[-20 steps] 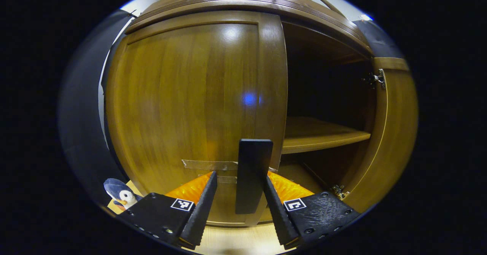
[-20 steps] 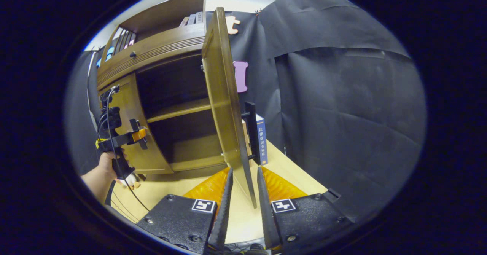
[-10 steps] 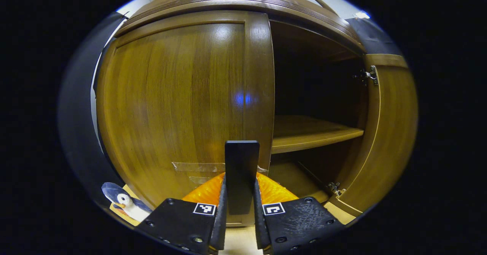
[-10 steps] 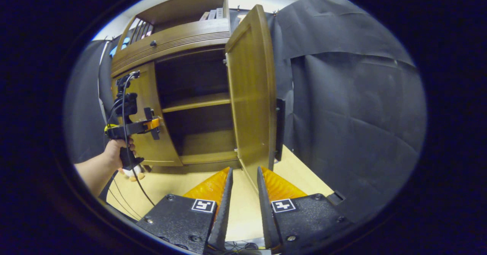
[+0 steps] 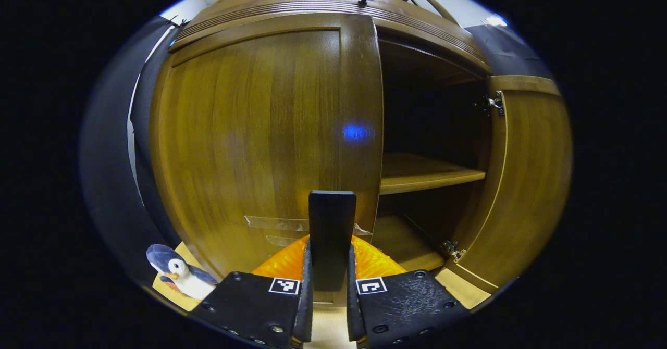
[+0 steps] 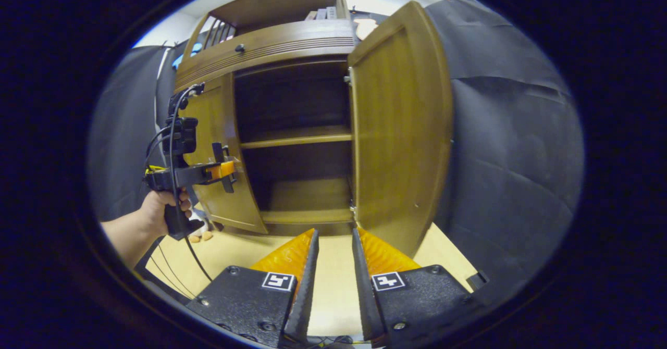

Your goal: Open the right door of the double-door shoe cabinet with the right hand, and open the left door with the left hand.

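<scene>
Now the left claw [image 5: 329,307] is closed on the black handle [image 5: 331,237] of the left door [image 5: 260,146], with one finger pressing on each side of it. The left door stands almost shut, its free edge only a little away from the cabinet front. Beside it the right door [image 5: 521,182] is swung wide open, and behind it the inner shelf [image 5: 424,174] and the dark inside of the shoe cabinet [image 6: 292,41] are seen. A small penguin toy [image 5: 180,278] sits on the bench [image 5: 458,289] at the lower left corner of the cabinet.

From the right gripper view, the right claw [image 6: 329,286] is well apart from the cabinet. Its fingers stand with a narrow gap between them and grip nothing; the bare bench is seen through the gap. A hand [image 6: 164,208] holds the left claw [image 6: 229,166] against the left door [image 6: 219,156]. The right door [image 6: 398,130] is open toward the black cloth wall [image 6: 510,156].
</scene>
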